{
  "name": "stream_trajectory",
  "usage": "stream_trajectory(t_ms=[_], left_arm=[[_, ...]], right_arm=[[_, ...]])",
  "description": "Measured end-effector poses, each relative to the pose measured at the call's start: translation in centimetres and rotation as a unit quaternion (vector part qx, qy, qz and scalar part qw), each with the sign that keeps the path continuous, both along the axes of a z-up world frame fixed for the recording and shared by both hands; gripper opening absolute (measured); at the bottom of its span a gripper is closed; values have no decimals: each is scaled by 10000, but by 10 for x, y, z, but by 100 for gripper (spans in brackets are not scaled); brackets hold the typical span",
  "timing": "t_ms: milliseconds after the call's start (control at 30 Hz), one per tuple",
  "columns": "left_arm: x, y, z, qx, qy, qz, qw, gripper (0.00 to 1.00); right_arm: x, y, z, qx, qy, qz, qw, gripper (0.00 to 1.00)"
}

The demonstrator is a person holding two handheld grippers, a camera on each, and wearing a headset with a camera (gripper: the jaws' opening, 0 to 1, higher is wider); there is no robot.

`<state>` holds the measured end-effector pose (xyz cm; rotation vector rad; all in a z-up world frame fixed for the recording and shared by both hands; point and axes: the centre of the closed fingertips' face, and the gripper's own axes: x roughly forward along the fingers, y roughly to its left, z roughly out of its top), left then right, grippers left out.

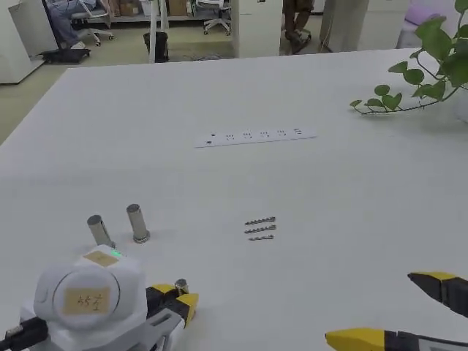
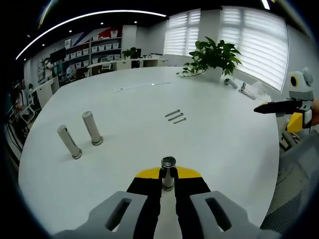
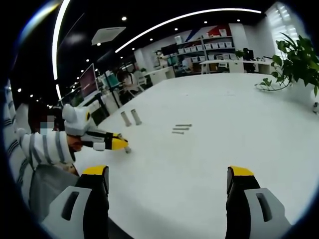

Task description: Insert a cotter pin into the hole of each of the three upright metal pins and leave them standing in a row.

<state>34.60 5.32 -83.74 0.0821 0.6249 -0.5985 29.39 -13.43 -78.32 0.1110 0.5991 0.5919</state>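
Observation:
Two upright metal pins [image 1: 137,223] [image 1: 99,231] stand side by side at the left of the white table; the left gripper view shows them as pin [image 2: 92,128] and pin [image 2: 69,142]. A third metal pin [image 2: 167,173] is clamped between the yellow-tipped jaws of my left gripper [image 2: 168,179], which shows low left in the head view as gripper [image 1: 179,296]. Three cotter pins [image 1: 260,228] lie in a stack mid-table, also seen as cotter pins [image 2: 175,116] and cotter pins [image 3: 181,129]. My right gripper [image 3: 167,181] stands open over bare table at the lower right [image 1: 409,311].
A white power strip [image 1: 256,136] lies across the table's far middle. A potted plant [image 1: 431,66] trails over the far right corner. Office chairs and shelving stand beyond the table's far edge.

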Motion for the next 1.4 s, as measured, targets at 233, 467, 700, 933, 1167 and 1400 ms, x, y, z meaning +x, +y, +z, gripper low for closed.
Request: stream_trajectory(t_ms=[233, 467, 700, 933, 1167, 1400], left_arm=[[0, 3, 0, -94, -6, 39, 9999, 8], [-2, 2, -1, 116, -92, -141, 9998, 12], [-7, 8, 1, -15, 26, -164, 9999, 24], [-11, 23, 16, -145, -93, -241, 9996, 47], [-24, 35, 29, -514, 22, -420, 9978, 73], [-36, 46, 30, -452, 72, -546, 9975, 99]], right_arm=[[-2, 2, -1, -10, 31, 40, 10000, 100], [-1, 2, 0, 18, 13, 22, 10000, 100], [-1, 0, -1, -30, 43, 28, 10000, 100], [-2, -3, -1, -13, 66, -20, 10000, 100], [-2, -2, -1, -57, 109, 3, 9999, 100], [-1, 4, -3, -95, 147, 45, 9998, 100]])
